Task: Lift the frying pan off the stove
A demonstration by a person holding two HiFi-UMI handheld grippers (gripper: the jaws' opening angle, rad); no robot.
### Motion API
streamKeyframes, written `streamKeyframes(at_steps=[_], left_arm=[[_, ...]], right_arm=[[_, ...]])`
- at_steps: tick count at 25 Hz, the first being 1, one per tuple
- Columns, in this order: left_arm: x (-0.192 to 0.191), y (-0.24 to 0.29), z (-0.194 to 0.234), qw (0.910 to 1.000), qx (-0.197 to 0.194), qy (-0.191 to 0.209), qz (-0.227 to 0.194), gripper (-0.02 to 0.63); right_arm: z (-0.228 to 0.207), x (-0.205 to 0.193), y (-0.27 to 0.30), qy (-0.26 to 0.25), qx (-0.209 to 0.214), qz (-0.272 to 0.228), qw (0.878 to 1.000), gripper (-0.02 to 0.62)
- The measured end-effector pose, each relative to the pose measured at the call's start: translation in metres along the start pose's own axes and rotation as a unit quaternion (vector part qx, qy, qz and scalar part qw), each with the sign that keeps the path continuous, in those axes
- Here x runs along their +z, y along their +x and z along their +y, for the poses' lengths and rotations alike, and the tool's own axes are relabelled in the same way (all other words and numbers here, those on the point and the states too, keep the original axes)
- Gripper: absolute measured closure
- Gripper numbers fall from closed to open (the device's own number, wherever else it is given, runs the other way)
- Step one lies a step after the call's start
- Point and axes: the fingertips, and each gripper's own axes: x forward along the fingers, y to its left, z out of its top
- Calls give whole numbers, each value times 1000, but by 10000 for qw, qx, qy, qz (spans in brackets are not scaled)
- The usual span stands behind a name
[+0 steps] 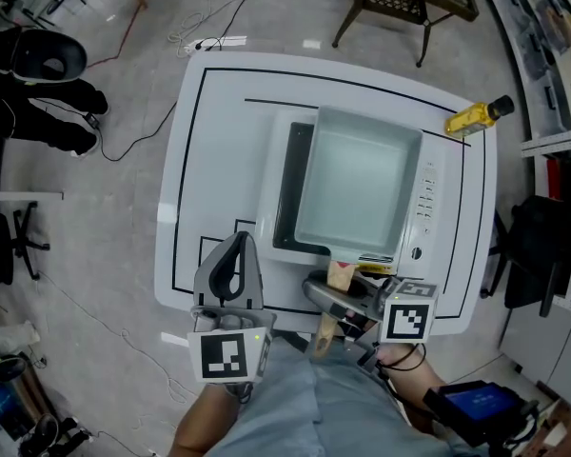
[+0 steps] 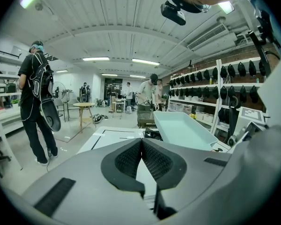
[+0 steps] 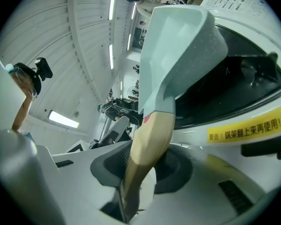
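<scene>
The frying pan point(image 1: 357, 184), a square pale blue-green one, sat on the stove point(image 1: 287, 184), which stood in the middle of the white table point(image 1: 219, 160). Its long axis ran from the person outward across the table, the deep body on the far side and the wooden handle point(image 1: 340, 276) pointing back toward the person over the stove's near edge. The right hand-held gripper point(image 1: 347, 314) came at it from the near edge, roughly in line with that axis; in its own view the wooden handle point(image 3: 147, 149) ran straight between its jaws, which stood about half open and closed against it on both sides. The left hand-held gripper point(image 1: 238, 246) hung over the table just left of the stove, jaws together and empty. A yellow object point(image 1: 476, 115) lay at the table's far right corner
</scene>
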Motion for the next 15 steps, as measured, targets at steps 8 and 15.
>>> streamKeyframes(at_steps=[8,15], left_arm=[[1,-4,0,10000,6,18,17,588],[0,-3,0,10000,28,66,51,588]], right_arm=[[-7,-8,0,102,-173,118,9997,493],[-14,-9,-1,157,-246,112,9995,511]])
